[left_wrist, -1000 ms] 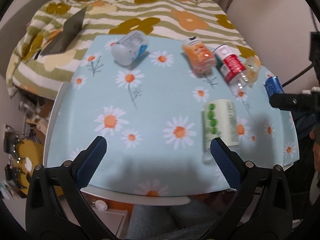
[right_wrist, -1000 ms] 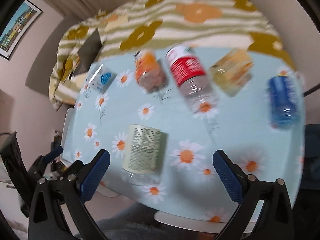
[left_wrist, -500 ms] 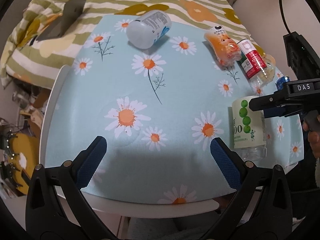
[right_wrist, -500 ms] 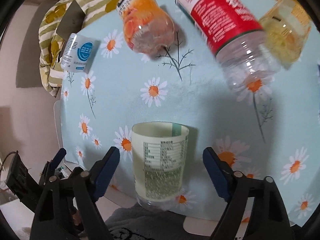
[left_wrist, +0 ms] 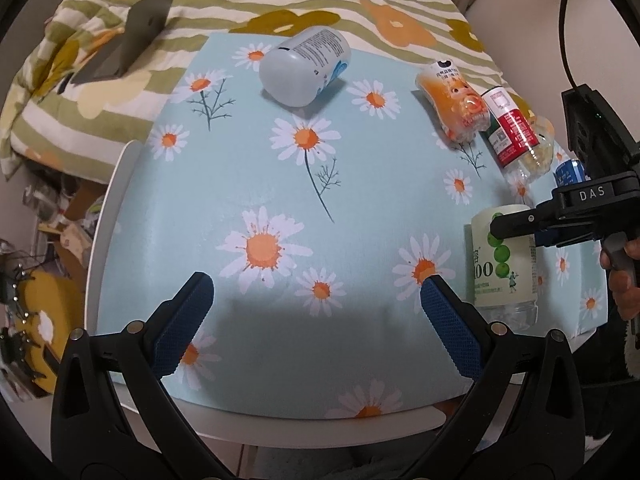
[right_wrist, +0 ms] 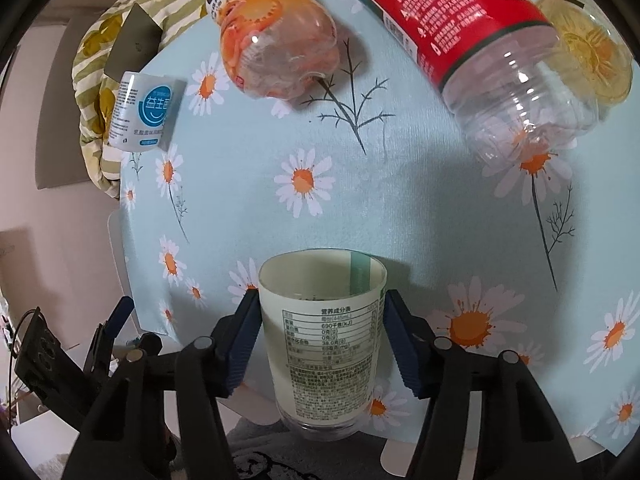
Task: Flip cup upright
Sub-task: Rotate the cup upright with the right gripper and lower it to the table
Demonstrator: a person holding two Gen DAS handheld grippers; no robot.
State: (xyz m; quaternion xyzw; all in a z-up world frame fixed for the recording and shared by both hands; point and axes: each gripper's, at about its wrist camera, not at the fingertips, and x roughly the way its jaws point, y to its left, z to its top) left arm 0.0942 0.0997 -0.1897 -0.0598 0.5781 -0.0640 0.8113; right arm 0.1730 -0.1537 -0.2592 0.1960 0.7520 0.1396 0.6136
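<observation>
The right gripper [right_wrist: 320, 336] grasps the pale-green labelled clear plastic cup [right_wrist: 326, 356] lying on its side, ready for turning upright, while the left gripper [left_wrist: 316, 312] is released.

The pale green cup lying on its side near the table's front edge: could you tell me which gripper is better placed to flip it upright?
Right. The right gripper has its jaws on either side of the pale green cup, while the left gripper hangs open over bare tablecloth, well aside.
</observation>
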